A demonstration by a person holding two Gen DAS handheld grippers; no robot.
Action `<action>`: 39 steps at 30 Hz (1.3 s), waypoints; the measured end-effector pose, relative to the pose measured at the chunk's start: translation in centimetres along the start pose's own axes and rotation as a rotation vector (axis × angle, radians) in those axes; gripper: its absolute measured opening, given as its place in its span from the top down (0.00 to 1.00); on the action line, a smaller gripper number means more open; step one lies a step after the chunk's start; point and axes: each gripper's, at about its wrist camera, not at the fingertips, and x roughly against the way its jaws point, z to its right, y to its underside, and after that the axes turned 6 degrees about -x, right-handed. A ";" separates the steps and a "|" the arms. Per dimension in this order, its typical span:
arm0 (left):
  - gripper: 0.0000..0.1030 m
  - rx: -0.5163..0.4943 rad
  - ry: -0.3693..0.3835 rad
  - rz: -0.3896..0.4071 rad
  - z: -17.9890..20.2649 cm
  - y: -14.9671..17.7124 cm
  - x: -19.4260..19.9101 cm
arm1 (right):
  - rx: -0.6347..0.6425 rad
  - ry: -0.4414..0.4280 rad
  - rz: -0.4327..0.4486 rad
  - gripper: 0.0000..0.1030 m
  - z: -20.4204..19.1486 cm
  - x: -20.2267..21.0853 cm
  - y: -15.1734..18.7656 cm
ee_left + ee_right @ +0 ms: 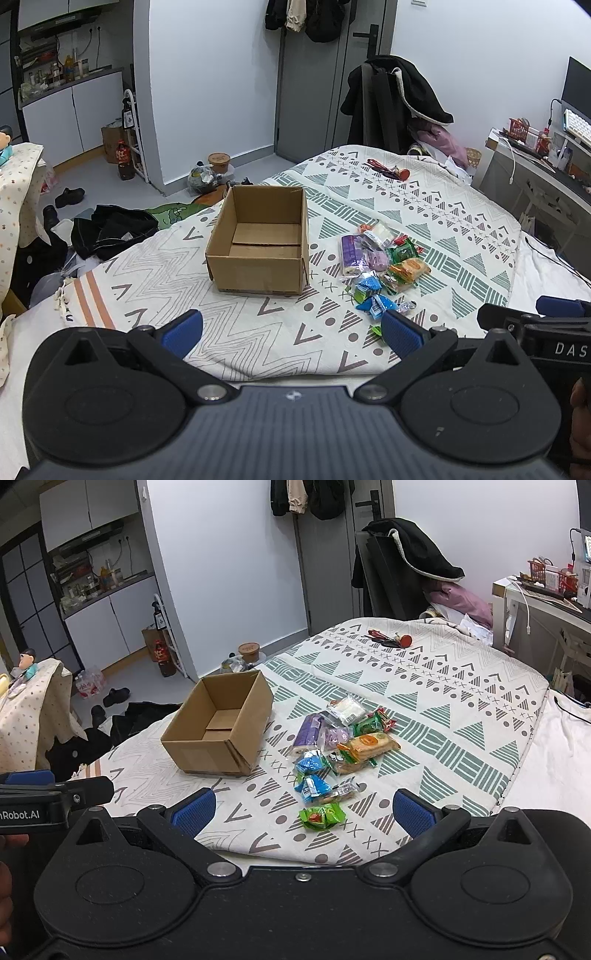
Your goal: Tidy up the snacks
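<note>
So the cardboard box (258,243) is sitting open and empty on the bed (461,221), toward the left, on the patterned blanket. The left hand-held gripper (291,332) is hovering low at the near edge of the bed with its blue pads spread wide, holding nothing. Just right of the box the snack pile (340,738) is lying in a loose heap: purple packets, a white one, an orange cracker pack (373,746), a couple of blue wrappers. The green packet (322,815) is lying apart from the heap, nearest the right hand-held gripper (303,810), which is also gaping open and empty.

If I were doing this, I'd be going for that green one first, since it's isolated and close. Come down with the pads straddling it and pinch the packet's body, not the blanket underneath. The wrappers look crinkly and slippery, so a firm squeeze before lifting, then carry it over the box wall and drop it in.
</note>
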 end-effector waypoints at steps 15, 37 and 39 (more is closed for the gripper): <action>0.01 0.008 0.038 -0.039 1.2 -0.9 -4.3 | -0.059 0.020 -0.055 0.00 2.8 -3.3 -0.8; 0.09 0.038 0.113 -0.123 3.4 -2.5 -12.8 | -0.218 -0.030 -0.200 0.22 7.0 -11.6 -1.8; 0.09 0.033 0.121 -0.125 3.9 -2.8 -13.6 | -0.238 -0.034 -0.211 0.23 7.4 -12.3 -1.9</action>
